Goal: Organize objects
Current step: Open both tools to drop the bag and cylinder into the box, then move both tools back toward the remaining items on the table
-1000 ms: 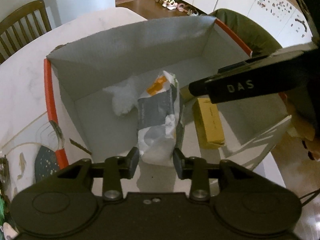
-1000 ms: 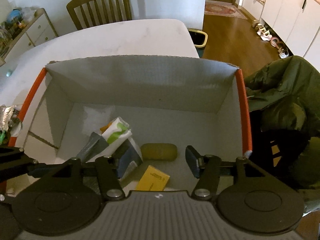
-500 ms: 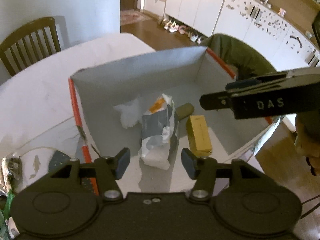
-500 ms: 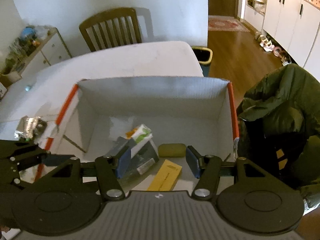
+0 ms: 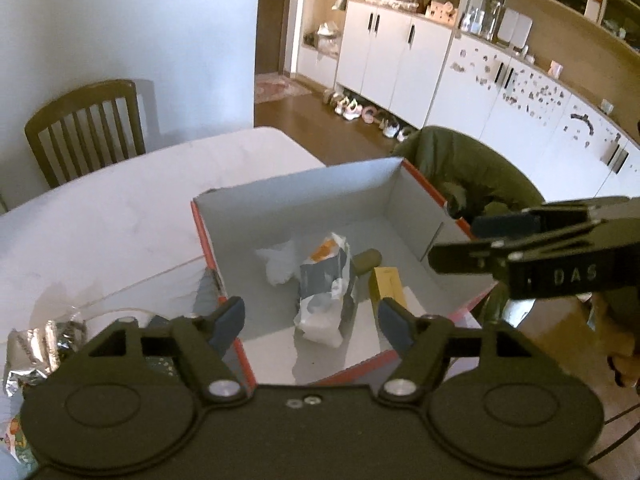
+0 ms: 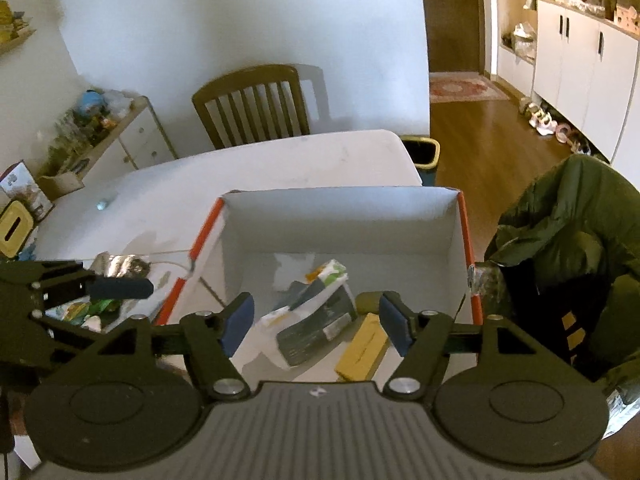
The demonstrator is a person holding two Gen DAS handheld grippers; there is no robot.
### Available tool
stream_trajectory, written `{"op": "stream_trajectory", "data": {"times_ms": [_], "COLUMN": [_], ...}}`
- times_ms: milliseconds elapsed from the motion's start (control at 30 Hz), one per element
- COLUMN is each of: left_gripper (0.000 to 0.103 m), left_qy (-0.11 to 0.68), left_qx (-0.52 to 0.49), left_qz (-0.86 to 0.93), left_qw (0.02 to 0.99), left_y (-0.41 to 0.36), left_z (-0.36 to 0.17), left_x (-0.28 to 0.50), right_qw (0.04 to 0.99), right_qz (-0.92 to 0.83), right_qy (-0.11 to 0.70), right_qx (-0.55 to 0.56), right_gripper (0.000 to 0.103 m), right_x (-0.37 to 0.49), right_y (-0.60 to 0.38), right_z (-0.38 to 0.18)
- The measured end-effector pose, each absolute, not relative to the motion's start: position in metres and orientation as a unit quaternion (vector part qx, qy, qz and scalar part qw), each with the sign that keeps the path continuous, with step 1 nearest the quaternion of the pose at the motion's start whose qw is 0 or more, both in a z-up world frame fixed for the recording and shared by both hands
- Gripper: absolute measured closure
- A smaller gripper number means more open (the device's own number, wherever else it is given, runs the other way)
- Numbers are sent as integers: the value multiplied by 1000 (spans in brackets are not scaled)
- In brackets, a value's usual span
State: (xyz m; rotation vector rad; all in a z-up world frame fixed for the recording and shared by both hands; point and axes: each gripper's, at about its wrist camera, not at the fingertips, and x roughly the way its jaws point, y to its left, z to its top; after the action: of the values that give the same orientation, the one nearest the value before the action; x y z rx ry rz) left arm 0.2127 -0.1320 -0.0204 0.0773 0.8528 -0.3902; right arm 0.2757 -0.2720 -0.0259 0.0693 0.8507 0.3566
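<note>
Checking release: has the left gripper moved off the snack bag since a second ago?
Yes. The left gripper has lifted back from the snack bag in the box, fingers opening, empty.

Matt grey cardboard box (image 5: 320, 196) – crinkled glossy pouch (image 5: 325, 292), slatted wooden chair (image 6: 252, 106)

1. White table (image 6: 280, 168), wooden slat-back chair (image 6: 250, 106) at its far side against a plain white wall (image 6: 224, 12).
2. Wood floor (image 6: 480, 136) to the right, white cabinets (image 5: 400, 52) along it, shoes (image 5: 356, 110) lined at their base.
3. Small rug (image 6: 464, 88) by the far dark door (image 6: 456, 12).
</note>
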Motion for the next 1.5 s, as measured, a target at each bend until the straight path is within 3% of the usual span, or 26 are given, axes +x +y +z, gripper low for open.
{"op": "stream_trajectory", "data": {"times_ms": [167, 733, 1067, 1500], "left_gripper": [26, 1, 0, 0], "left_qy": [395, 343, 328, 338], "left_qx": [23, 16, -7, -15], "left_qz": [-189, -148, -135, -97], "left_qw": [899, 927, 935, 936], "left_y": [-117, -21, 55, 142], "left_z": [-10, 16, 10, -17], "left_x": [197, 150, 139, 149], "right_qw": [898, 909, 913, 933], "right_qz": [180, 225, 259, 220], "right_qy": [400, 350, 311, 285], "right_qx": [30, 24, 55, -12], "right_gripper": [33, 20, 2, 1], "right_x": [256, 199, 172, 150], "right_y": [-264, -189, -127, -48], "right_z": [-20, 7, 9, -16]}}
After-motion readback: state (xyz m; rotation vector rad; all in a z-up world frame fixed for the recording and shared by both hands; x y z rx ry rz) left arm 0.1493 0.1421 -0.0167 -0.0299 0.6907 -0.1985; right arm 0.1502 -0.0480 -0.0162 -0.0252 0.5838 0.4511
